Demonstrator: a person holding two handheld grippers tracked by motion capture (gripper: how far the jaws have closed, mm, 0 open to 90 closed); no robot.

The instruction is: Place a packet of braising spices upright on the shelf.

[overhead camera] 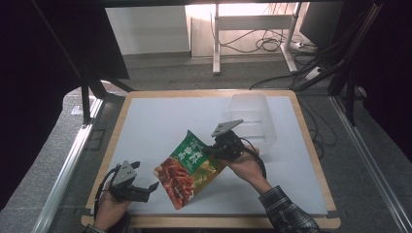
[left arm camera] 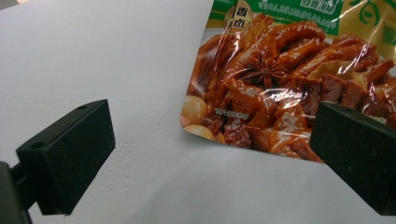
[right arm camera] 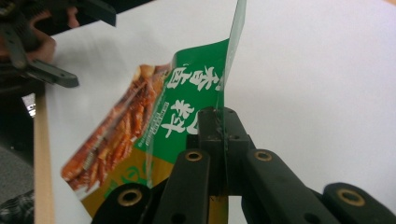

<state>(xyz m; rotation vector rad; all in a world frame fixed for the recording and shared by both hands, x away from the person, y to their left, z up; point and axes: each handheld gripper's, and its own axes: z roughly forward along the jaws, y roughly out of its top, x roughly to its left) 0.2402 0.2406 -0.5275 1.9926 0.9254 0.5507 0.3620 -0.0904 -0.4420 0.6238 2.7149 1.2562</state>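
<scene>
A snack pouch (overhead camera: pixel 189 167), green at the top with a picture of braised food below, is lifted at its right edge. My right gripper (overhead camera: pixel 212 148) is shut on that edge; in the right gripper view its jaws pinch the pouch (right arm camera: pixel 187 116) at the right gripper (right arm camera: pixel 223 126). The pouch's lower end hangs down toward the white mat (overhead camera: pixel 160 126). My left gripper (overhead camera: pixel 154 187) rests at the mat's front left, open, its fingers (left arm camera: pixel 70 154) spread with nothing between them. The pouch's lower corner (left arm camera: pixel 261 93) lies just beyond it.
A clear plastic container (overhead camera: pixel 252 119) lies on the mat behind the right hand. The mat sits on a wooden board (overhead camera: pixel 116 126) whose edge runs along the left. Desk legs and cables (overhead camera: pixel 265 43) stand on the floor beyond the table.
</scene>
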